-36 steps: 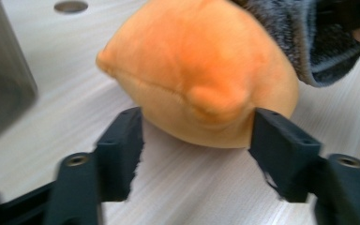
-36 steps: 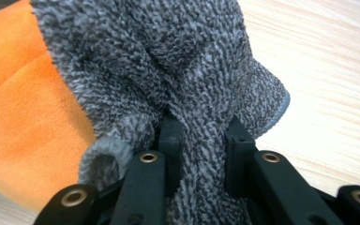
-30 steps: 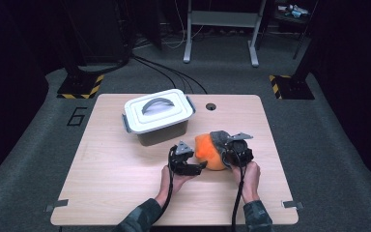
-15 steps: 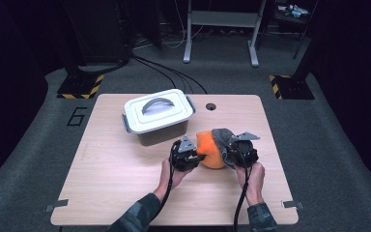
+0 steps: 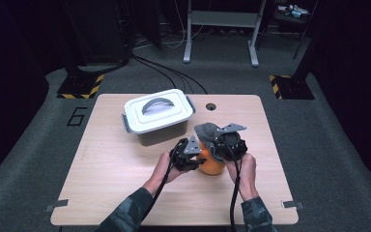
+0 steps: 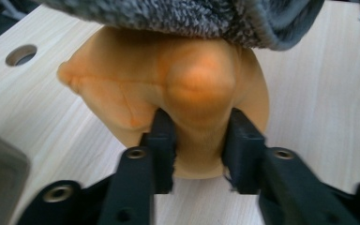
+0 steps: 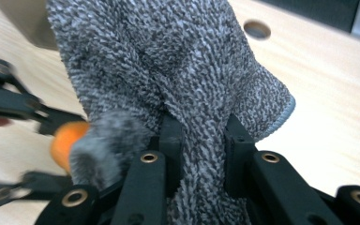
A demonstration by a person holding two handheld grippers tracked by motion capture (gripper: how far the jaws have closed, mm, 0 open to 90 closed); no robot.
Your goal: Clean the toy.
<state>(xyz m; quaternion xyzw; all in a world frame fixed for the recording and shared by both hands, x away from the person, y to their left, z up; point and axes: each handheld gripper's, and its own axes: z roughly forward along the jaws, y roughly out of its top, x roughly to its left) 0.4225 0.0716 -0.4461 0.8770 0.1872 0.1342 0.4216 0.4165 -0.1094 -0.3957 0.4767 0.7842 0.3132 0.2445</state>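
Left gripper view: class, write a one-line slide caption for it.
Left gripper pinches an orange foot-shaped form beneath a grey knitted sock, above the wooden table.

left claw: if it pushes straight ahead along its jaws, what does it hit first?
Nothing to travel to: the left claw already pinches the orange foot-shaped form, jaws having just been reopening slightly. Pushing on drives into that form, with the grey knit sock just above. Beyond looks like bare table, though depth is unclear.

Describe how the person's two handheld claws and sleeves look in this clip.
Both the left claw and the right claw are black, each topped by a grey three-cornered plate and trailing a black cable. Their jaws are blocky, with round bolts. The sleeves are camouflage-patterned.
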